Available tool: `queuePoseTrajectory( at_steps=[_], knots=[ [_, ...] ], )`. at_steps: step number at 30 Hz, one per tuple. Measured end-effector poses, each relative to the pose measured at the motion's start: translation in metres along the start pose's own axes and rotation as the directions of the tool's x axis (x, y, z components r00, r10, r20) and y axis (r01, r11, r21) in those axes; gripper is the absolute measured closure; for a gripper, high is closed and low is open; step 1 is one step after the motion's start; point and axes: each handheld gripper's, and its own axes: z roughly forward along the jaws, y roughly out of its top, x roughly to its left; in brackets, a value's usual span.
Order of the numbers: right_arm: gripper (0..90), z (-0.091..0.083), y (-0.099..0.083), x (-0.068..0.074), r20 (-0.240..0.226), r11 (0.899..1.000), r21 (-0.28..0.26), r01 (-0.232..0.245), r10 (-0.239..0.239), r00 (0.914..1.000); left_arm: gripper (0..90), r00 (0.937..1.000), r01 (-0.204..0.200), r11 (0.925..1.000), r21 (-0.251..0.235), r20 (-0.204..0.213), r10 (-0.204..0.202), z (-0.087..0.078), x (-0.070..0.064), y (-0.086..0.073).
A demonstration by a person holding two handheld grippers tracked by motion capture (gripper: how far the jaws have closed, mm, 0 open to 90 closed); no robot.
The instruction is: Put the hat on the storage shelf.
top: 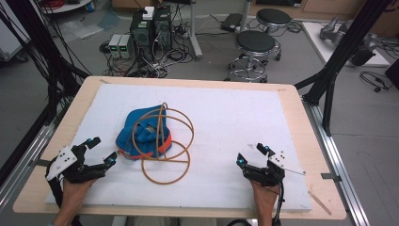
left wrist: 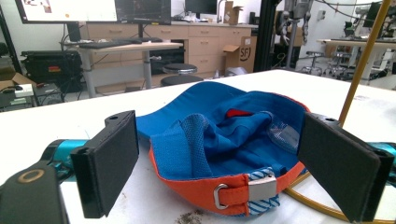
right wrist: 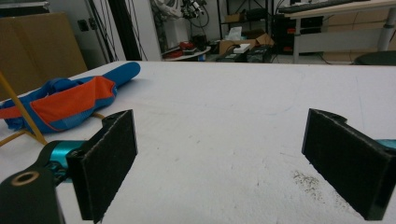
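White padding covers the worktop (top: 263, 117), with stools and computer boxes on the floor beyond it. A blue and orange cap (top: 141, 134) lies upside down on the padding, left of the middle, and a tan wire hoop frame (top: 164, 141) sits over and around the cap, one ring flat on the padding on the side of the cap nearest me. Nothing is gripped yet, so I judge the work hardly begun: cap and frame are both untouched. My left tool (top: 101, 153) rests low, just beside the cap on my left, jaws spread wide and aimed at its strap buckle (left wrist: 254, 189). My right tool (top: 251, 155) lies well apart from the cap on its far right, jaws likewise wide, holding nothing, pointing across bare padding.
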Motion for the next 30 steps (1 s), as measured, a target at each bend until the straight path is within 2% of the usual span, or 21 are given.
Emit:
queuePoseTrajectory(
  at_steps=[4,10,14,20,25,30],
  knots=[
    [9.2,0.0007,0.0003,0.0,-0.004,1.0,0.013,-0.005,0.005,1.0,13.1,1.0,-0.002,0.9999,-0.011,0.002,0.002,-0.0007,-0.0002,-0.0004],
    [9.2,0.0011,0.0004,0.0001,-0.002,1.0,0.013,-0.004,0.004,1.0,13.1,0.9998,0.015,0.9996,0.022,-0.013,-0.015,0.0024,0.0007,0.0008],
    [9.2,0.0004,0.0003,-0.0007,0.002,1.0,0.007,-0.01,0.01,0.9999,13.2,0.9998,0.01,0.9999,0.013,-0.014,-0.01,0.0019,-0.0002,0.0005],
    [9.3,0.0006,0.0001,0.0006,0.004,1.0,0.008,-0.007,0.007,1.0,13.2,0.9999,0.008,0.9996,-0.027,-0.01,-0.009,-0.0019,0.0,-0.0008],
    [9.3,0.0008,0.0003,-0.0009,0.005,1.0,0.008,-0.02,0.02,0.9998,13.9,0.9999,0.01,0.9995,-0.029,-0.01,-0.01,-0.0019,-0.0002,-0.0009],
    [9.2,0.0009,0.0003,0.0,0.005,1.0,0.011,-0.009,0.009,0.9999,14.2,0.9999,0.002,0.9995,-0.032,-0.01,-0.002,-0.0025,-0.0007,-0.001]
  ],
)
